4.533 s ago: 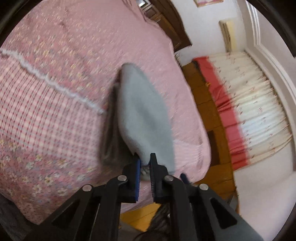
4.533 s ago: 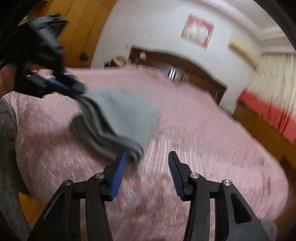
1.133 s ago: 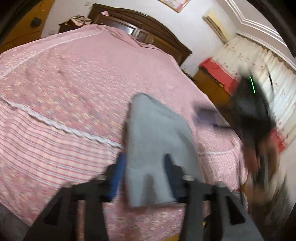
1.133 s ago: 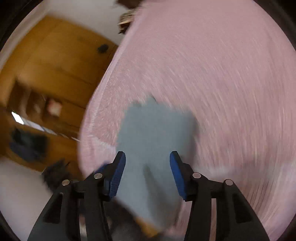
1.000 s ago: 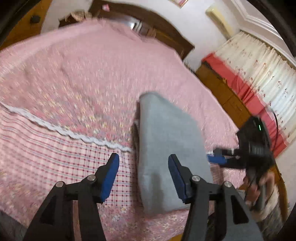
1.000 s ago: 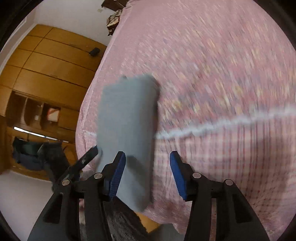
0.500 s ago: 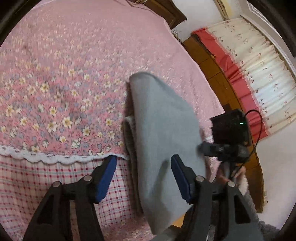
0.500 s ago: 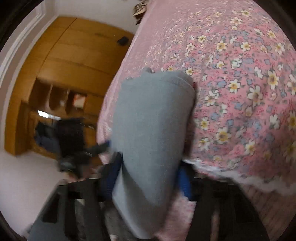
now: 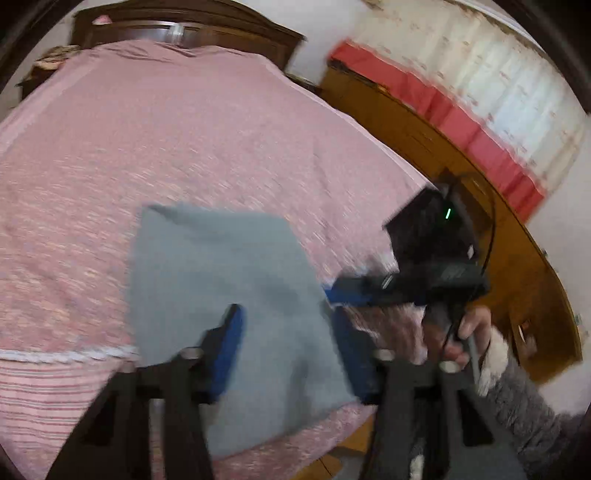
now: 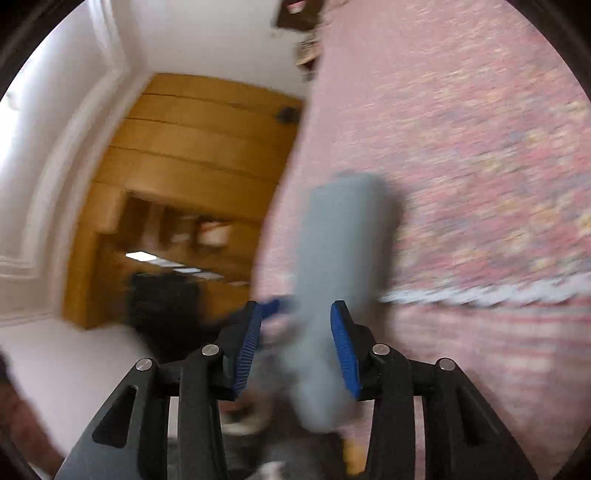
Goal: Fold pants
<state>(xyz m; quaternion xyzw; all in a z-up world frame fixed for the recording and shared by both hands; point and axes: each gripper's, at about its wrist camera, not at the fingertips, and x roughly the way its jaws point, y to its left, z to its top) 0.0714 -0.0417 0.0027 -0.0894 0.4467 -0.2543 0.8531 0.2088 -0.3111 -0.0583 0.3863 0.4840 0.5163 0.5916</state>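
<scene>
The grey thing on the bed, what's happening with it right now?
A person with a gripper in each hand is folding grey pants on a pink bedspread. They lie as a compact folded bundle near the bed's edge. The left gripper straddles it, jaws just closing; the right gripper sits at its side. Blur hides whether either actually grips.

No text, label or number seems readable; both views are blurred.

Pretty clearly a bedroom in someone's home: a big bed [image 9: 184,122] under a pink flowered bedspread, a dark wooden headboard [image 9: 192,26] against the wall, cream and red curtains [image 9: 491,92] along one side, and a wooden wardrobe [image 10: 192,147] with open shelves.
</scene>
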